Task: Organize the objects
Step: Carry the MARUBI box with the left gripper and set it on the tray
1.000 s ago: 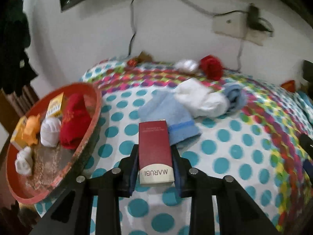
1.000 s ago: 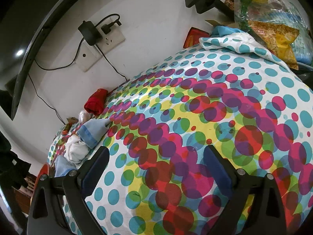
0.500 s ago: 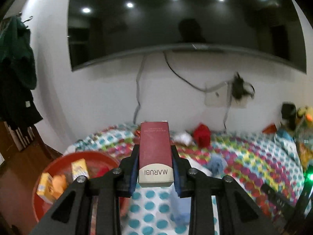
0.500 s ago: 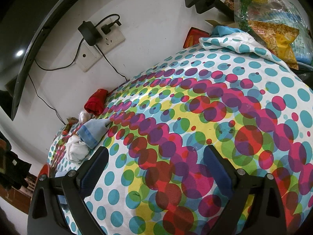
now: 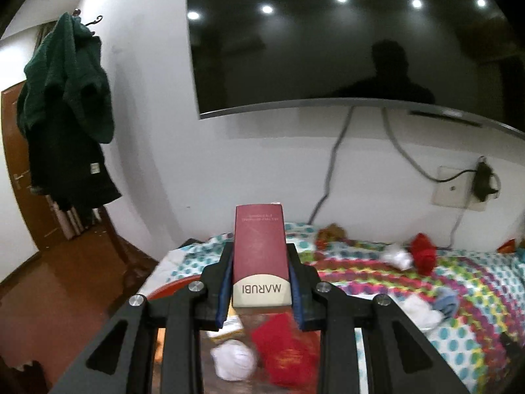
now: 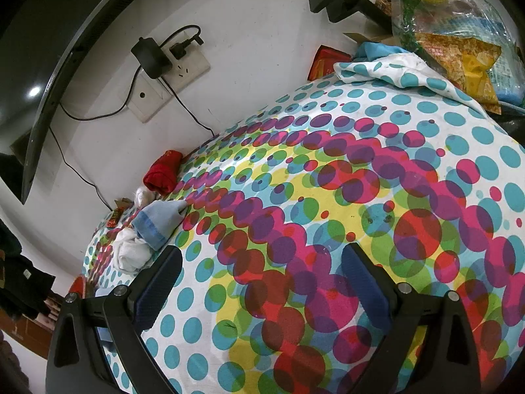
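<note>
My left gripper (image 5: 259, 262) is shut on a dark red MARUBI box (image 5: 260, 256) and holds it in the air above the red tray (image 5: 170, 287). In the tray below lie a white sock ball (image 5: 233, 362), a red cloth (image 5: 285, 354) and a small yellow box (image 5: 229, 326). My right gripper (image 6: 262, 262) is open and empty, low over the dotted bedspread (image 6: 328, 213). On the bedspread lie a red sock roll (image 6: 163, 172), a blue sock (image 6: 160, 220) and white socks (image 6: 131, 252).
A dark TV (image 5: 344, 42) hangs on the wall above the bed, with cables and a wall socket (image 5: 459, 190). Dark clothes (image 5: 65, 115) hang at the left by a wooden door. Snack bags and a knitted toy (image 6: 433, 16) pile at the bed's far right.
My left gripper has lifted the box off the bedspread, tilted up and swung left over the tray. The right gripper has stayed nearly still.
</note>
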Tool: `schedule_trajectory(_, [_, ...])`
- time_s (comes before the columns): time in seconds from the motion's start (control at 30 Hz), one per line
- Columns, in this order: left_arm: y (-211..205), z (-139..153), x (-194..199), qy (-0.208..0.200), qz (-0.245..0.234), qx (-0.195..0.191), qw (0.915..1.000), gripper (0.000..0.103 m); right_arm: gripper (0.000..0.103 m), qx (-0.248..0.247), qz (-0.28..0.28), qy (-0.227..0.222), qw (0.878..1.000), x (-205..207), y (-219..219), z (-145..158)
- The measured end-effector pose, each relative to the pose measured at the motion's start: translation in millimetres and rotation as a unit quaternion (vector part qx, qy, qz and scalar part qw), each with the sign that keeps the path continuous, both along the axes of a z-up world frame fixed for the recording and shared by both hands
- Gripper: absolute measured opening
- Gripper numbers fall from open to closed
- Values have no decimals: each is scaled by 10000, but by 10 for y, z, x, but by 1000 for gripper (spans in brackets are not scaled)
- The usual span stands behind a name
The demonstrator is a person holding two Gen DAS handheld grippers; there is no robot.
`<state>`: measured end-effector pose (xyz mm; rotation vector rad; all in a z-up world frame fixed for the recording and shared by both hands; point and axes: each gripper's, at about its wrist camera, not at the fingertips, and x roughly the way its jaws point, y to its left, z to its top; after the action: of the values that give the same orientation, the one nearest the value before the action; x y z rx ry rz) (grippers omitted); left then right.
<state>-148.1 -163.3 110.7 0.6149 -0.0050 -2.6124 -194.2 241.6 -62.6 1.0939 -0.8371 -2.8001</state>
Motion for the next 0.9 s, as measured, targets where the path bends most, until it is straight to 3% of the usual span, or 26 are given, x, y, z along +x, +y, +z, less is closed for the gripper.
schedule_trajectory(0.37, [-707,-284,70,-337,489,-86,9982,29,97,2,1,-2,10000,-2,-8,-1])
schedule_trajectory(0.5, [-1017,-405,55,-534,697,66,9961,29,97,3,1,-2,10000,-1,-3,-3])
schedule_trajectory(0.9, [-1590,-1074,-117,-1489,1123,521,9811,29,97,17,12,-11,10000,-3,-13,-2])
